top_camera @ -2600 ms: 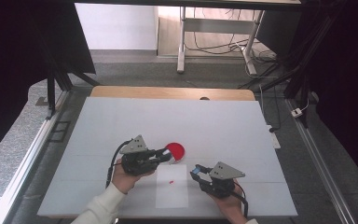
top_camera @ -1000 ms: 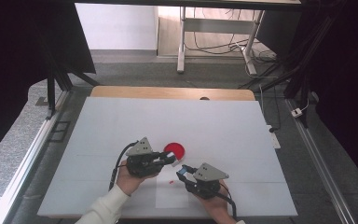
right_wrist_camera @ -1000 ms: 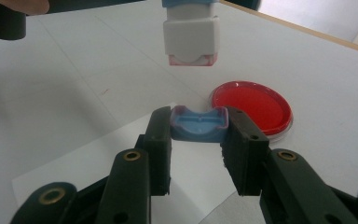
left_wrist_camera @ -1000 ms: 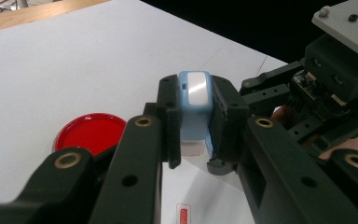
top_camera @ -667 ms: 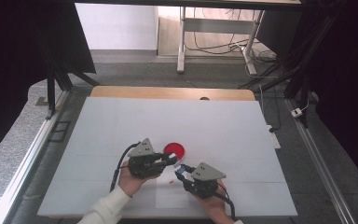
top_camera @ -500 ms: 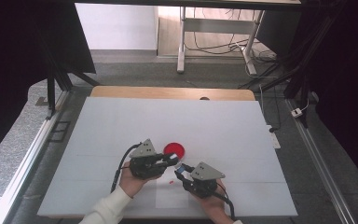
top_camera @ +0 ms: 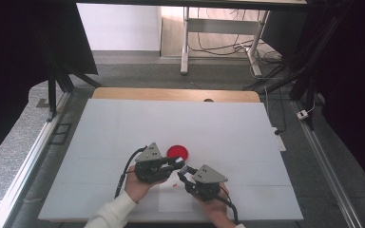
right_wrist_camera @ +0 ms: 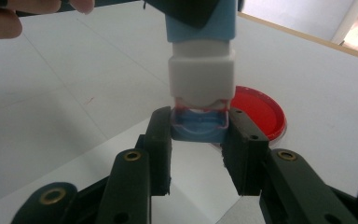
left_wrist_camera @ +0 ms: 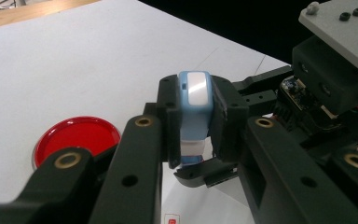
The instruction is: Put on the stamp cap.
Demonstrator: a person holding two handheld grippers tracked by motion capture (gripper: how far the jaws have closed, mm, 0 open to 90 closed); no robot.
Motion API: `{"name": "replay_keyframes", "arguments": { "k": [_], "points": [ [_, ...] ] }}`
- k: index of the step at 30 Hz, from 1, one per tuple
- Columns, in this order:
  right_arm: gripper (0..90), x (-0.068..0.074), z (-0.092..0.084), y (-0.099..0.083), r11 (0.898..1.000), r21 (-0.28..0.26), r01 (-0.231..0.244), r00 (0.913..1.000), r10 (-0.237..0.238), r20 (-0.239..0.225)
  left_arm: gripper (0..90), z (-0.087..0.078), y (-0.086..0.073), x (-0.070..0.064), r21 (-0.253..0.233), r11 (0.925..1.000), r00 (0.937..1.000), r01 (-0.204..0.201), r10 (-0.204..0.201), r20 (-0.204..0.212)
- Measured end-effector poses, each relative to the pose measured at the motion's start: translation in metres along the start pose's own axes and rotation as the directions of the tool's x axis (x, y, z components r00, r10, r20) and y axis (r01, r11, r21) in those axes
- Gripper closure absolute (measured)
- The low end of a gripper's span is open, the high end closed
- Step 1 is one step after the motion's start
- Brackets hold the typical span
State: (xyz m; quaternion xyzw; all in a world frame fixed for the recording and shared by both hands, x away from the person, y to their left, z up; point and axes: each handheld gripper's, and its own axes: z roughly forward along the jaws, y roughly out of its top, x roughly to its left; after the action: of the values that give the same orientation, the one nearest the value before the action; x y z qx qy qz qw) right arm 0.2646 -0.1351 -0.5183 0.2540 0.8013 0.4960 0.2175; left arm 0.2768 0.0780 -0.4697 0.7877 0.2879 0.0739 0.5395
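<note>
Left gripper view shows your left gripper [left_wrist_camera: 193,126] clamping the blue stamp [left_wrist_camera: 194,109]; your right gripper [right_wrist_camera: 199,140] grips its blue cap [right_wrist_camera: 199,127] beside the red lid [right_wrist_camera: 256,112].

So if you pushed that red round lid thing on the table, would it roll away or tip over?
Probably neither. The red lid lies flat on the white table, so it would most likely slide, not roll. It looks low and wide, so tipping seems unlikely. It appears to be thin, shiny plastic, so it is probably light and a bit slippery to pinch from above.
</note>
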Motion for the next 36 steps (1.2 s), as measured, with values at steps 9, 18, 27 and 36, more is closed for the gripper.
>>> {"name": "replay_keyframes", "arguments": {
  "k": [9,18,27,36],
  "points": [
    [63.2,0.0019,0.0019,0.0004,1.0,-0.005,-0.007,0.9999,0.007,0.011,75.0,0.0014,-0.0009,-0.0003,0.006,1.0,0.9998,0.005,-0.005,-0.021],
    [63.2,0.0025,0.0022,0.0004,1.0,-0.007,-0.005,0.9998,0.005,0.021,75.0,0.0021,-0.0015,-0.0011,0.011,0.9999,0.9996,0.005,-0.005,-0.027],
    [63.3,0.0029,0.0026,0.0001,1.0,-0.006,-0.002,0.9995,0.002,0.032,75.0,0.0028,-0.0019,-0.0013,0.014,0.9999,0.9997,0.009,-0.009,-0.025],
    [63.6,0.003,0.0019,0.0001,1.0,-0.012,0.0,0.9994,0.0,0.036,75.0,0.0026,-0.0023,-0.0011,0.011,0.9998,0.9997,0.014,-0.014,-0.022]
  ]
}}
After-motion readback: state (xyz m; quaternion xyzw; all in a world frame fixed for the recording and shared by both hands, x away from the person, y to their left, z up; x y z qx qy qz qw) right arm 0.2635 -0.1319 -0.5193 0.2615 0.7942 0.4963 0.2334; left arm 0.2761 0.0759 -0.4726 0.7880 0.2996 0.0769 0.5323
